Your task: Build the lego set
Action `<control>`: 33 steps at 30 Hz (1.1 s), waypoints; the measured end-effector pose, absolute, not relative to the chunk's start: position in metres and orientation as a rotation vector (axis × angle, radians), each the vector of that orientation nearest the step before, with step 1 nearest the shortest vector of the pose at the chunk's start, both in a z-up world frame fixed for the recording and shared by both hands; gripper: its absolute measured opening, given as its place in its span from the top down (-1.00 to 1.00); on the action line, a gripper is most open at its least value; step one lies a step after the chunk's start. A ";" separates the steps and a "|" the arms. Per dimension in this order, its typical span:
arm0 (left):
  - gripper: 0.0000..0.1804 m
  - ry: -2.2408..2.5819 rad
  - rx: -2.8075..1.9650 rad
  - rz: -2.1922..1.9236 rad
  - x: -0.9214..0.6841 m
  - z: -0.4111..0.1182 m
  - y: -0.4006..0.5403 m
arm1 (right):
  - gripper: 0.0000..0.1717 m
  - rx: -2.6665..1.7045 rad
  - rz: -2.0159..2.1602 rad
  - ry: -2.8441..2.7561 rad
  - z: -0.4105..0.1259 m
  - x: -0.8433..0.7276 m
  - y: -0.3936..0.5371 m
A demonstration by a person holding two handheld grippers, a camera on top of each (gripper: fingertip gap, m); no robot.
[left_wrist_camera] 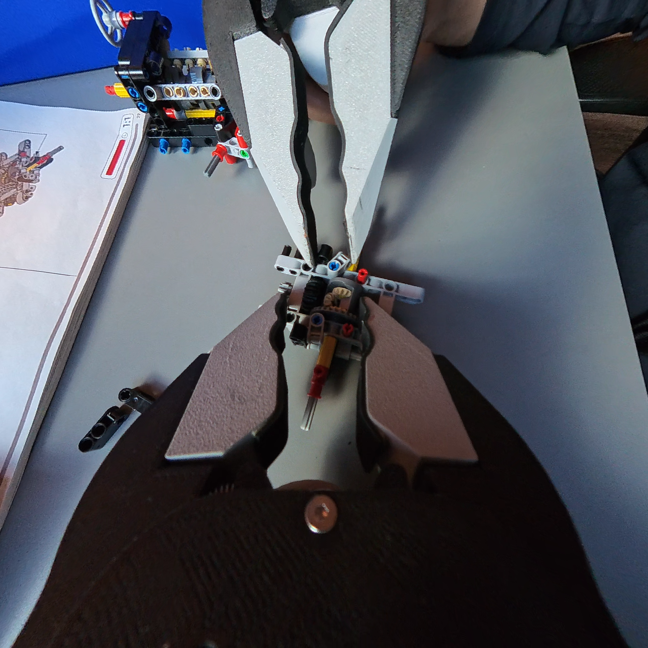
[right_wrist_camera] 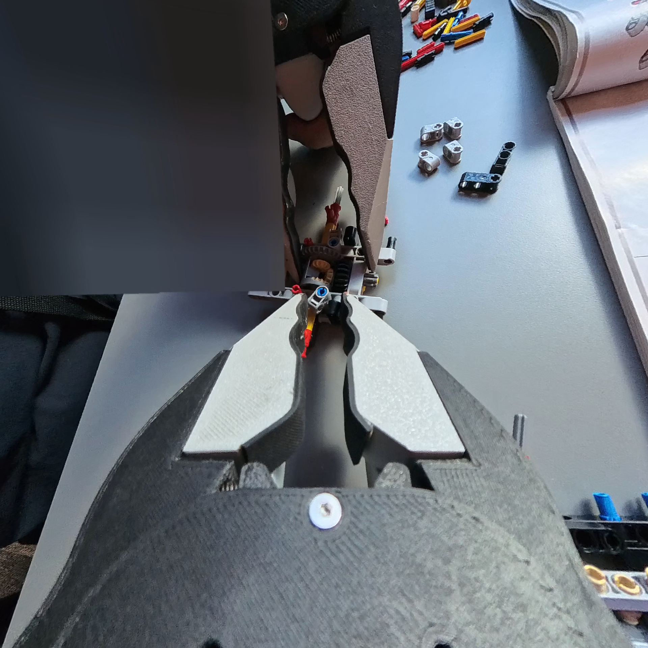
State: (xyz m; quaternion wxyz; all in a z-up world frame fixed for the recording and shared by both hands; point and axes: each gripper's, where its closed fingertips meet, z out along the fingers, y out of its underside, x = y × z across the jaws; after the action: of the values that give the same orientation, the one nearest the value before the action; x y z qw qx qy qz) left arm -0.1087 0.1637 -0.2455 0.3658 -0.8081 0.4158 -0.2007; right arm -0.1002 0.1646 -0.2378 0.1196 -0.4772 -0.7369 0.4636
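Note:
A small gear assembly [left_wrist_camera: 345,298] of grey beams, tan and black gears and a yellow-and-red axle sits low over the grey table [left_wrist_camera: 193,245]. My left gripper [left_wrist_camera: 324,308] is shut on its near body, one brownish pad on each side. My right gripper [left_wrist_camera: 331,257] comes in from the far side. Its white fingertips close on a grey connector with a blue pin [left_wrist_camera: 337,263] and on a black pin [left_wrist_camera: 324,250] beside it. In the right wrist view my right gripper [right_wrist_camera: 322,299] pinches that connector [right_wrist_camera: 318,296], with the assembly [right_wrist_camera: 342,271] and the left gripper [right_wrist_camera: 333,273] beyond.
An open instruction booklet [left_wrist_camera: 52,210] lies to the left and also shows in the right wrist view [right_wrist_camera: 613,140]. A larger black build [left_wrist_camera: 175,94] stands behind it. Loose black beams [right_wrist_camera: 480,180], grey connectors [right_wrist_camera: 438,143] and a pile of coloured parts [right_wrist_camera: 445,31] lie on the table. Only a small space, under 4 cm, lies between the two pairs of fingers.

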 end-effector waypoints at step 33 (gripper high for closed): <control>0.76 1.072 -2.125 -0.590 -0.123 -0.239 0.152 | 0.81 -1.384 1.348 -2.172 -0.238 -0.096 0.161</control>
State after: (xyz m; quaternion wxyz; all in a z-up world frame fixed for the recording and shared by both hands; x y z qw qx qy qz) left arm -0.1230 0.1520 -0.2394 0.3380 -0.8157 0.4114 -0.2263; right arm -0.0959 0.1610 -0.2376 0.1172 -0.4728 -0.7421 0.4605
